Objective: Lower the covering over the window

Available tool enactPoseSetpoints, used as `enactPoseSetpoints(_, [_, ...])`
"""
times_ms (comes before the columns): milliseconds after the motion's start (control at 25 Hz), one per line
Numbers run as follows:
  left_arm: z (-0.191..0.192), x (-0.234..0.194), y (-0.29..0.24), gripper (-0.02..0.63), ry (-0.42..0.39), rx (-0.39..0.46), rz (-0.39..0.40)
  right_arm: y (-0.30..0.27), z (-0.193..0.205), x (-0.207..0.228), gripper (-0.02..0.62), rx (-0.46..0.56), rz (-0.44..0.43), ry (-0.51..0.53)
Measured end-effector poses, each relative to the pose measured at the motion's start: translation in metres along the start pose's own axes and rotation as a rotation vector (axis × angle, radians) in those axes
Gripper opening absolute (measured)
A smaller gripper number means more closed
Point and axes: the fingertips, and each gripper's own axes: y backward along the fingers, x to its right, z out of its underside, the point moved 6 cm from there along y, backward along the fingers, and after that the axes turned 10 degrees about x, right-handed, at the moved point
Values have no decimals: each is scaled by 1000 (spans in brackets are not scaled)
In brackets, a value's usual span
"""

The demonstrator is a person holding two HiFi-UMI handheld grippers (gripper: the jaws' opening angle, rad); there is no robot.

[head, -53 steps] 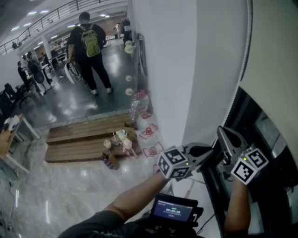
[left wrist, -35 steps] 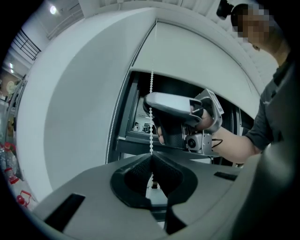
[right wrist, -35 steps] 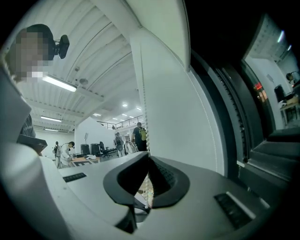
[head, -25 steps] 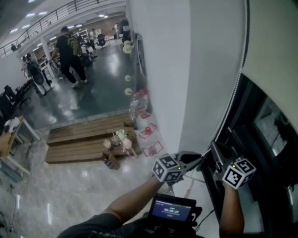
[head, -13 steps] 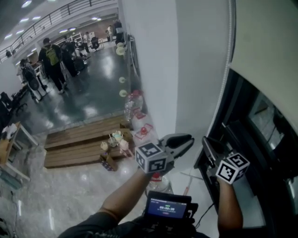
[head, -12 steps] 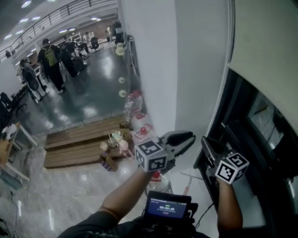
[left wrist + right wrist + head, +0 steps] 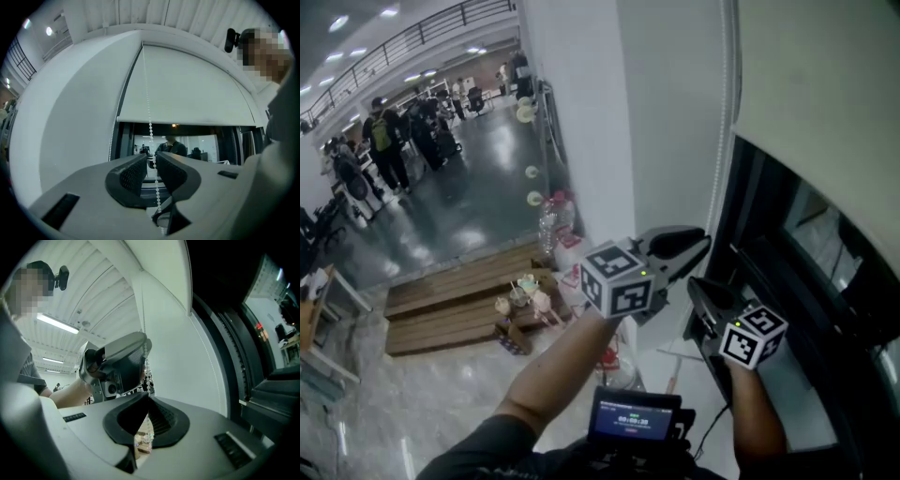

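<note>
Glossy grey floor (image 7: 469,206), white wall (image 7: 666,112), dark-framed window (image 7: 806,234). Roller blind (image 7: 187,89) is part-way down, with glass exposed under its hem. Bead chain (image 7: 149,112) hangs by the blind's left edge. Left gripper (image 7: 151,161): jaws slightly spread, chain runs through the gap, not clamped. Right gripper (image 7: 147,395), lower: jaws pressed together, pinching the chain at the tips.

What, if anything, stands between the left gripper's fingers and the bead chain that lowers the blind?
Nothing visible does. The bead chain hangs in the gap between the left gripper's fingers, which stand apart on either side of it without pressing on it.
</note>
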Motion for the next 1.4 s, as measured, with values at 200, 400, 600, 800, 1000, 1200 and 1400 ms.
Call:
enactPoseSetpoints(200, [0, 4, -8, 5, -13, -15, 30, 1, 0, -1, 2, 3, -2, 3])
enactPoseSetpoints(400, [3, 6, -6, 3, -40, 11, 13, 4, -1, -2, 2, -8, 14, -2])
enactPoseSetpoints(600, [15, 7, -4, 3, -75, -15, -3, 6, 9, 3, 2, -25, 16, -17])
enactPoseSetpoints(800, [39, 3, 3, 3, -47, -30, -19, 9, 32, 11, 2, -54, 36, -54])
enactPoseSetpoints(1000, [61, 4, 10, 3, -38, -68, -27, 14, 51, 15, 2, -93, 55, -75])
enactPoseSetpoints(1200, [74, 3, 13, 3, -23, -81, -38, 15, 63, 19, 2, -121, 77, -97])
enactPoseSetpoints(1400, [94, 7, 18, 3, -9, -104, -38, 21, 79, 22, 2, -152, 99, -116])
